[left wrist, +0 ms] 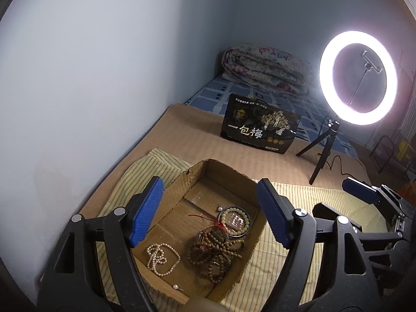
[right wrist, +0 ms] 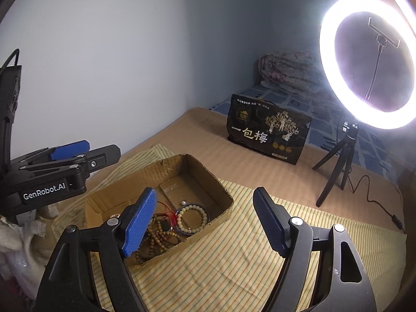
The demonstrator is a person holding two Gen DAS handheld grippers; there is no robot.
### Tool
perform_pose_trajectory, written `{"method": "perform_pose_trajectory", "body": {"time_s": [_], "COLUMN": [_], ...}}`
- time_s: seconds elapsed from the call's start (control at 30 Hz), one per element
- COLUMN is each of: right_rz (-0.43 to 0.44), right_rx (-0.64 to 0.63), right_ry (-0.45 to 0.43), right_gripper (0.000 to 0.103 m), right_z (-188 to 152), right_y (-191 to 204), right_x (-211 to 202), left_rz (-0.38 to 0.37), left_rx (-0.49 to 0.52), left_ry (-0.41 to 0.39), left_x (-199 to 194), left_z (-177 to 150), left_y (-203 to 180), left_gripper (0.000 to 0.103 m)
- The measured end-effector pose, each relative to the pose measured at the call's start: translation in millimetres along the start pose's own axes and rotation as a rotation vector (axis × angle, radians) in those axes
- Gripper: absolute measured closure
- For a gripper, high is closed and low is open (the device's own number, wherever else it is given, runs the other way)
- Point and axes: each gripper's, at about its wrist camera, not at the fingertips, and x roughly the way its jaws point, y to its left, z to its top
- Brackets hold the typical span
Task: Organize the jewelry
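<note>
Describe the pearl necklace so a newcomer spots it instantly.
Find the cardboard box on the striped cloth. The pearl necklace lies in its near-left part, left of the brown beads. It is the only white, small-beaded strand.

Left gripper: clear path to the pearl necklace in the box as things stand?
Probably yes. The left gripper is open above the open-topped cardboard box, and the pearl necklace lies alone on the box floor, apart from the brown bead tangle. Nothing covers it.
</note>
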Motion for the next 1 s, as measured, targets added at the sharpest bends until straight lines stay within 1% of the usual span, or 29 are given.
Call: {"method": "perform_pose_trajectory", "body": {"time_s": [0.07,0.23,0.4,0.47,0.53,0.63,0.73,0.77,1.0], "right_rz": [-0.001,-0.013,-0.027,-0.031,-0.037,-0.045,-0.046,-0.049,-0.061], "right_rx": [0.004,0.006,0.011,0.015,0.016,0.019,0.029,0.032,0.059], "right_ry": [-0.012,-0.038,-0.052,-0.056,-0.064,-0.07,-0.075,-0.079,-0.082], "right_gripper": [0.026,0.024,0.024,0.024,0.023,0.023,0.023,0.023,0.023], "right_z": [-0.5,-4.1,-9.8,-11.8,-15.2,-19.9,-23.6,-24.6,-26.9], "right_y": [-0.9,-3.3,-9.1,-12.2,-15.6,-20.4,-25.0,-25.8,-31.5], "right_x": [-7.9,-23.3,-33.9,-38.0,-42.2,-46.4,-49.7,-51.5,-47.8], "left_rz": [-0.003,0.01,0.037,0.041,0.04,0.061,0.065,0.06,0.095], "left_rx": [0.006,0.022,0.066,0.077,0.081,0.113,0.128,0.134,0.149], "left_ry": [-0.006,0.002,-0.029,-0.037,-0.048,-0.076,-0.088,-0.087,-0.069], "left_x": [-9.3,-27.8,-50.1,-56.2,-60.8,-68.5,-72.4,-73.0,-67.4], "left_z": [-2.2,-9.9,-20.4,-24.6,-27.1,-29.6,-32.0,-32.7,-34.2], "left_y": [-3.7,-15.1,-28.3,-33.3,-36.6,-44.7,-49.4,-51.4,-60.1], "left_gripper": [0.021,0.02,0.019,0.011,0.008,0.007,0.002,0.002,0.0]}}
